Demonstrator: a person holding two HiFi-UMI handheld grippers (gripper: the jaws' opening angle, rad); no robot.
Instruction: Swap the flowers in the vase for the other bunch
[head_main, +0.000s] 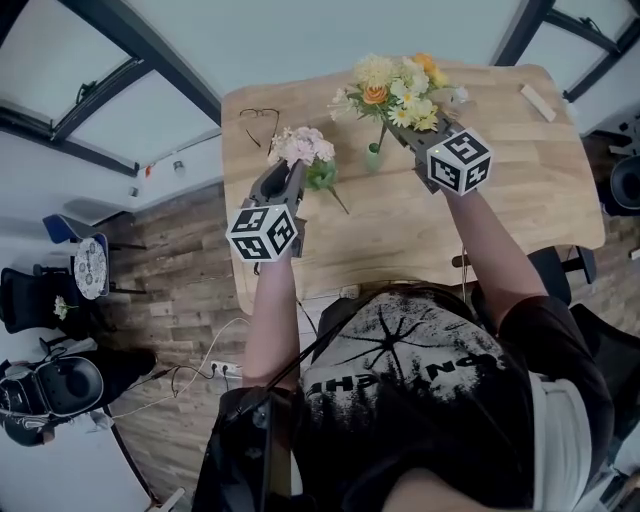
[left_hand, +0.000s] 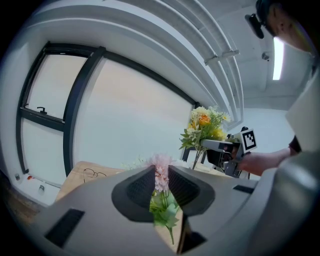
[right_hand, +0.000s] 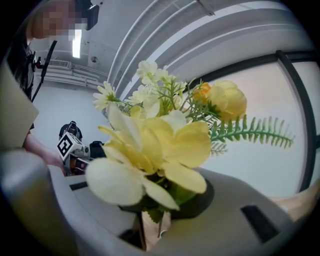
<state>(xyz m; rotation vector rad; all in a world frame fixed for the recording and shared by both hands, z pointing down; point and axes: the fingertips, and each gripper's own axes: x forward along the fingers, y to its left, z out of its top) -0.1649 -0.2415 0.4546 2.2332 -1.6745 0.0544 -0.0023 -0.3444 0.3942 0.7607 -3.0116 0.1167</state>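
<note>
Lifting the yellow bunch (head_main: 400, 88), clamped in the right gripper (head_main: 408, 133), straight clear of the vase (head_main: 373, 157) should make room for the pink bunch (head_main: 303, 147) clamped in the left gripper (head_main: 295, 172).

On the tabletop (head_main: 500, 200) the vase (head_main: 373, 157) stands at upper centre. One bunch (head_main: 400, 90) sits just above it, between the fingers of my right gripper (head_main: 408, 133). The other bunch (head_main: 303, 150) is left of the vase, in my left gripper (head_main: 288, 170). Glasses (head_main: 258, 118) lie upper left, and a small block (head_main: 537, 102) upper right.
</note>
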